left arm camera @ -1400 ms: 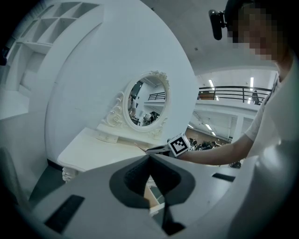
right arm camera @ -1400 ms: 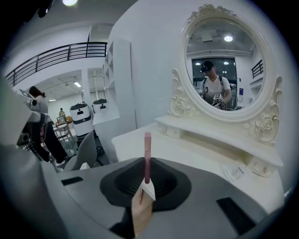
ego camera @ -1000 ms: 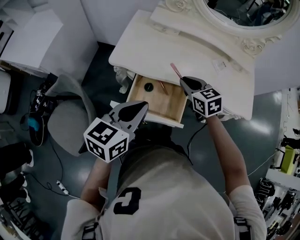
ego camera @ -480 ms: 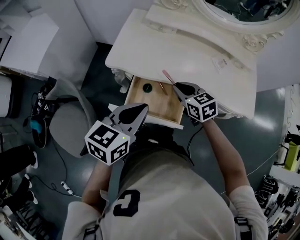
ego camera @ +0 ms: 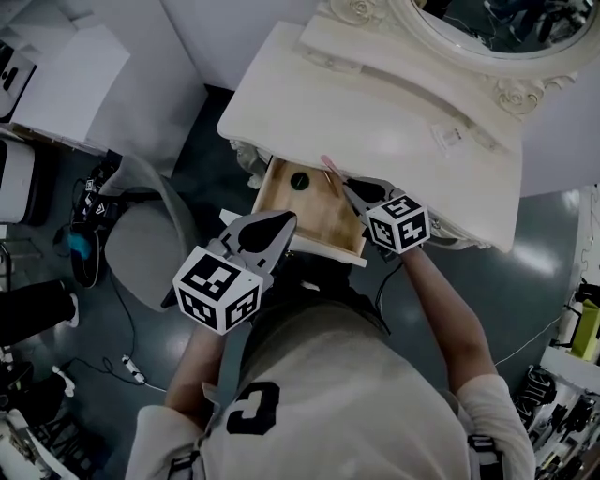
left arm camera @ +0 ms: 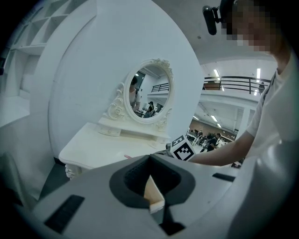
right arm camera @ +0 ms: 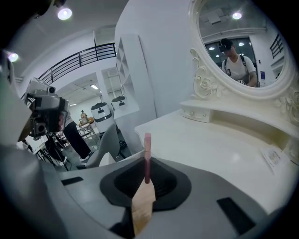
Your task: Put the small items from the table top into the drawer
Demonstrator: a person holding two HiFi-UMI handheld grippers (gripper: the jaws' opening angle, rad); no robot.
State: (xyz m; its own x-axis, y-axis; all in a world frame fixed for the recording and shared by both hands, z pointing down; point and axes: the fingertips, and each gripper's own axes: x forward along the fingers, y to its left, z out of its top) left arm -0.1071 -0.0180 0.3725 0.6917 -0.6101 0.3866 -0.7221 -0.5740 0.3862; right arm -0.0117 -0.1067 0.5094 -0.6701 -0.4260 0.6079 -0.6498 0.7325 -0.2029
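Note:
The wooden drawer [ego camera: 323,225] stands pulled out under the cream dressing table [ego camera: 375,108]. A small black round item [ego camera: 299,180] lies in its back left corner. My right gripper [ego camera: 353,187] hovers over the drawer's back right part, shut on a thin pink stick [ego camera: 329,167] that pokes out past its tips. In the right gripper view the pink stick [right arm camera: 147,156] stands up between the closed jaws of the right gripper [right arm camera: 147,173]. My left gripper [ego camera: 284,220] hangs at the drawer's front edge, shut and empty; in its own view the left gripper [left arm camera: 150,181] holds nothing.
An oval mirror [ego camera: 487,28] in an ornate frame stands at the table's back. A small white label [ego camera: 448,138] lies on the table top at the right. A grey chair [ego camera: 141,248] sits left of the drawer. Cables and shoes lie on the dark floor at the left.
My right gripper has carried the pink stick leftward, from the drawer's right side to over its back part. The left gripper has stayed in place.

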